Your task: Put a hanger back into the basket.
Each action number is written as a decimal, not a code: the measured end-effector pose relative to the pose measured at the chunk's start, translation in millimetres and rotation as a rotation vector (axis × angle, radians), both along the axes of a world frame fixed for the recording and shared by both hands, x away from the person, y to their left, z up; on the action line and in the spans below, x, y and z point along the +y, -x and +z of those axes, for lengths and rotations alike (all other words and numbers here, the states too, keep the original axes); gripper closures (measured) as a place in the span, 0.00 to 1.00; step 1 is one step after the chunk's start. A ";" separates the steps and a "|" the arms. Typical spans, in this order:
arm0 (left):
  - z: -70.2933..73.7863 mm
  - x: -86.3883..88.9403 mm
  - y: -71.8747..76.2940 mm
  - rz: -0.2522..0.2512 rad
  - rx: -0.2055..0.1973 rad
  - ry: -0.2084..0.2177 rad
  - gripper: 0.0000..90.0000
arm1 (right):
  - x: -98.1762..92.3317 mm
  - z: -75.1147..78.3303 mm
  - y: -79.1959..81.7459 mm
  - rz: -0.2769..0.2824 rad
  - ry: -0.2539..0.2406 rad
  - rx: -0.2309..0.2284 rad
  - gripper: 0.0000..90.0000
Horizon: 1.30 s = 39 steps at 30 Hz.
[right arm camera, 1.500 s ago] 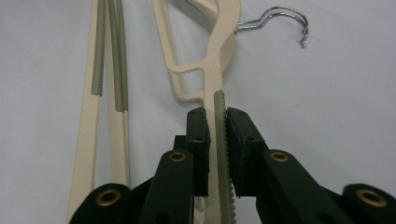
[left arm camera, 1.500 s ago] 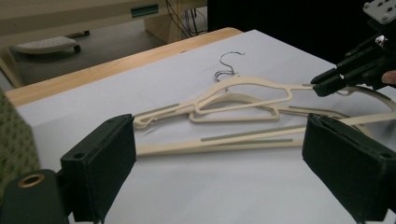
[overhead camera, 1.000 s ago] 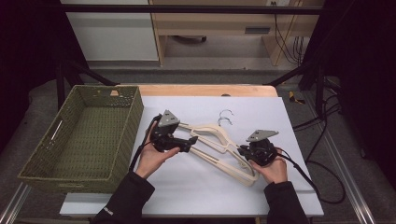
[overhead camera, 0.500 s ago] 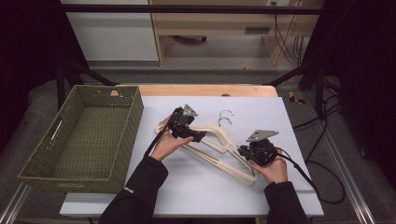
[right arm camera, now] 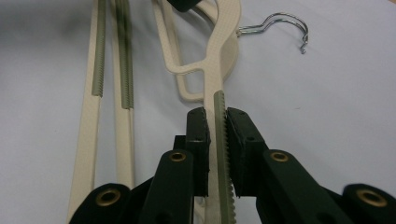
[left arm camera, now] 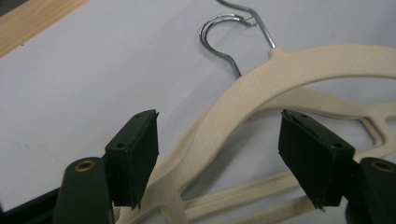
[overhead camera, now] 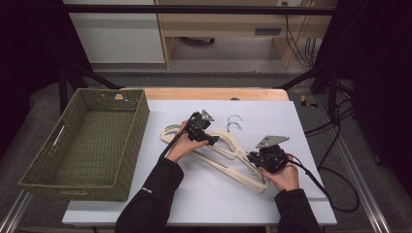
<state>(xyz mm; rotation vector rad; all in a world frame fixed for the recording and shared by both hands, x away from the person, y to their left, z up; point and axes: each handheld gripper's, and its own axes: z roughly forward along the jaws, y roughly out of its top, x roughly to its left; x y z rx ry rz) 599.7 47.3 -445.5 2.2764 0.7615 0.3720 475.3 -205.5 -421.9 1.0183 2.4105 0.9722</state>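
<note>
High view: I pin one hanger's arm with my clenched right gripper mid-table.
My left gripper, jaws just closing yet still clear, straddles its shoulder; next, squeeze.

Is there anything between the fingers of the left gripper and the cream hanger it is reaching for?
Nothing visible stands in the way. The left gripper has just been closing, and its fingers already straddle the upper hanger's arm without pressing it. The right gripper is shut on that hanger's other arm.
</note>
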 end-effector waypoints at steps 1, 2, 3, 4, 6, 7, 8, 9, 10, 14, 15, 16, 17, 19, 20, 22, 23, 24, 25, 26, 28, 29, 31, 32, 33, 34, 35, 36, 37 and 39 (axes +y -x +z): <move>-5.3 -1.8 -2.6 -0.011 0.001 -0.016 0.36 | 0.6 -0.2 0.1 -0.006 0.000 -0.003 0.89; -5.3 -1.8 -2.6 -0.011 0.001 -0.016 0.38 | 0.1 -0.1 -0.1 0.000 0.008 -0.004 0.89; -7.8 -2.9 -4.8 -0.017 -0.005 -0.047 0.41 | 0.1 -0.3 -0.2 -0.001 0.012 -0.006 0.89; -9.1 -3.6 -5.7 -0.024 0.000 -0.043 0.44 | 0.0 -0.2 -0.1 -0.002 0.014 -0.006 0.89; -9.6 -4.9 -6.9 -0.025 -0.001 -0.059 0.48 | 0.2 -0.1 0.2 0.000 0.011 -0.004 0.89; -9.3 -5.2 -6.4 -0.029 -0.011 -0.059 0.53 | 0.1 0.0 0.4 0.001 0.010 -0.003 0.89; -8.5 -5.1 -6.0 -0.031 -0.017 -0.059 0.57 | 0.0 0.1 0.7 0.004 0.010 -0.003 0.89; -7.1 -4.8 -5.3 -0.035 -0.021 -0.061 0.62 | 0.0 0.3 1.2 0.001 0.013 -0.002 0.89; -7.1 -4.8 -5.3 -0.035 -0.021 -0.061 0.66 | 0.0 0.3 1.2 0.001 0.013 -0.002 0.89; -4.4 -5.0 -1.0 -0.063 -0.061 -0.101 0.70 | -0.1 0.5 2.3 0.004 0.011 -0.006 0.89; -4.3 -5.7 1.5 -0.076 -0.078 -0.119 0.71 | -0.3 0.6 2.9 0.011 0.010 -0.002 0.89; -3.7 -5.8 3.2 -0.087 -0.093 -0.136 0.72 | -0.4 0.6 3.2 0.010 0.011 0.000 0.89; -3.0 -5.9 4.7 -0.090 -0.101 -0.141 0.73 | -0.9 0.0 3.1 0.012 0.016 0.001 0.89; -0.1 -4.5 8.4 -0.110 -0.121 -0.148 0.74 | -0.6 -0.8 4.0 0.005 0.021 0.010 0.89; 1.9 -3.8 10.5 -0.120 -0.137 -0.150 0.75 | -1.5 -1.2 3.7 0.015 0.032 0.020 0.89; 7.2 -1.5 14.9 -0.139 -0.162 -0.171 0.76 | -1.8 -2.9 4.0 0.015 0.036 0.024 0.89; 9.2 -0.6 17.7 -0.146 -0.174 -0.178 0.76 | -2.7 -4.0 3.4 0.021 0.032 0.029 0.88; 10.6 0.3 20.6 -0.153 -0.185 -0.184 0.77 | -3.2 -4.6 3.4 0.020 0.036 0.030 0.88; 11.8 1.0 23.4 -0.161 -0.195 -0.193 0.77 | -3.5 -5.3 3.0 0.020 0.037 0.033 0.88; 12.2 1.8 25.9 -0.168 -0.200 -0.201 0.78 | -3.5 -5.6 3.0 0.018 0.038 0.042 0.87; 12.1 4.3 30.1 -0.179 -0.207 -0.210 0.80 | -4.0 -5.9 2.8 0.009 0.038 0.035 0.85; 12.2 5.9 31.5 -0.181 -0.212 -0.209 0.81 | -4.6 -5.6 2.6 0.016 0.037 0.036 0.82; 12.8 9.0 33.9 -0.179 -0.221 -0.206 0.81 | -3.7 -5.4 2.4 0.021 0.019 0.031 0.76; 12.8 9.0 33.9 -0.179 -0.221 -0.206 0.82 | -3.7 -5.4 2.4 0.021 0.019 0.031 0.76; 13.6 11.4 36.3 -0.183 -0.229 -0.214 0.82 | -3.3 -5.3 0.6 0.023 -0.004 0.026 0.67; 13.7 12.3 37.5 -0.182 -0.226 -0.208 0.82 | -3.2 -5.1 -0.2 0.028 -0.018 0.022 0.65; 14.1 13.6 39.0 -0.188 -0.225 -0.206 0.83 | -2.3 -4.7 -1.8 0.031 -0.032 0.011 0.60; 14.5 14.0 40.0 -0.189 -0.224 -0.207 0.83 | 0.0 -3.9 -4.0 0.030 -0.053 -0.004 0.53; 14.6 14.2 41.4 -0.189 -0.226 -0.207 0.83 | 1.9 -3.0 -5.4 0.024 -0.070 -0.010 0.47; 15.0 14.5 43.8 -0.196 -0.227 -0.204 0.83 | 8.5 -1.7 -11.1 0.016 -0.124 -0.027 0.40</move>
